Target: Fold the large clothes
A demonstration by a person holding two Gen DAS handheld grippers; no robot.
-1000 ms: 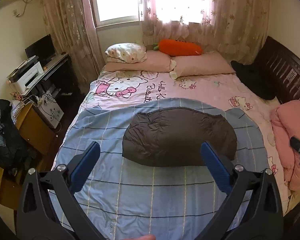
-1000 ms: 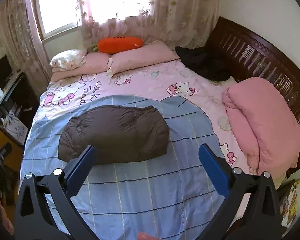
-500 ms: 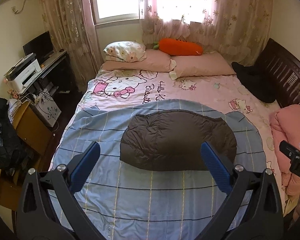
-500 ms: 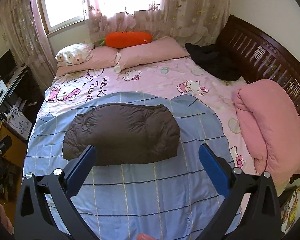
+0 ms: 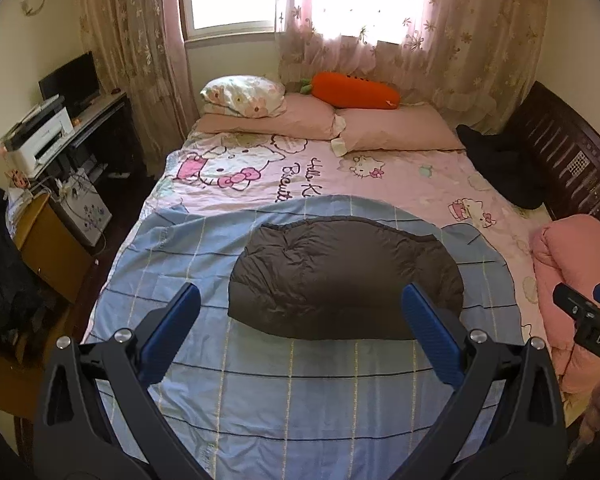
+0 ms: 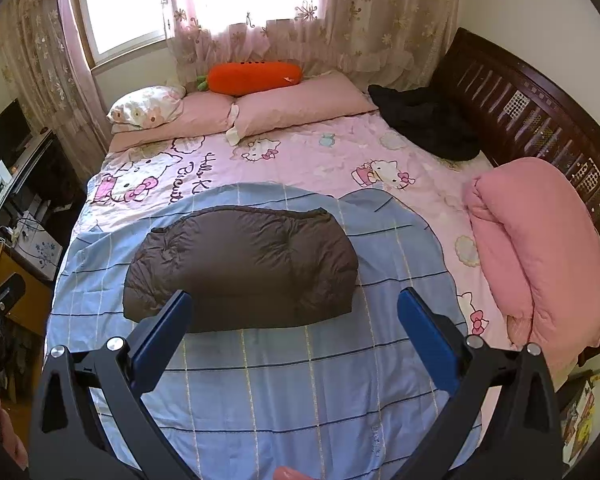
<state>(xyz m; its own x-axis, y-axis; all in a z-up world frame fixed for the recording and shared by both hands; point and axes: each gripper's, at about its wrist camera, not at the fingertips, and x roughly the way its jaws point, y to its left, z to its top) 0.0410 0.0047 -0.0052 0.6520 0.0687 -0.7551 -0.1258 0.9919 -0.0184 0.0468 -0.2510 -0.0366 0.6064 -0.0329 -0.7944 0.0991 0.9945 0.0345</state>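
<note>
Hovering above the bed, both grippers empty — the dark jacket already sits folded.

From the left, the desk (image 5: 100, 110) with its printer (image 5: 40, 138) stands by the wall; then the left gripper (image 5: 300, 312), fingers spread wide apart, nothing between them, well above the blue checked sheet (image 5: 292, 392). In the middle of that sheet lies the brown puffy jacket (image 5: 344, 276), a compact rounded bundle with its edges tucked under. Further right the right gripper (image 6: 296, 312) hangs just as wide apart, touching nothing, and the pink quilt (image 6: 540, 240) is rolled against the bed frame (image 6: 540, 112). By my reckoning this fold looks finished — what may remain is the black garment (image 6: 424, 124) heaped near the pillows (image 6: 296, 108), unfolded.
</note>
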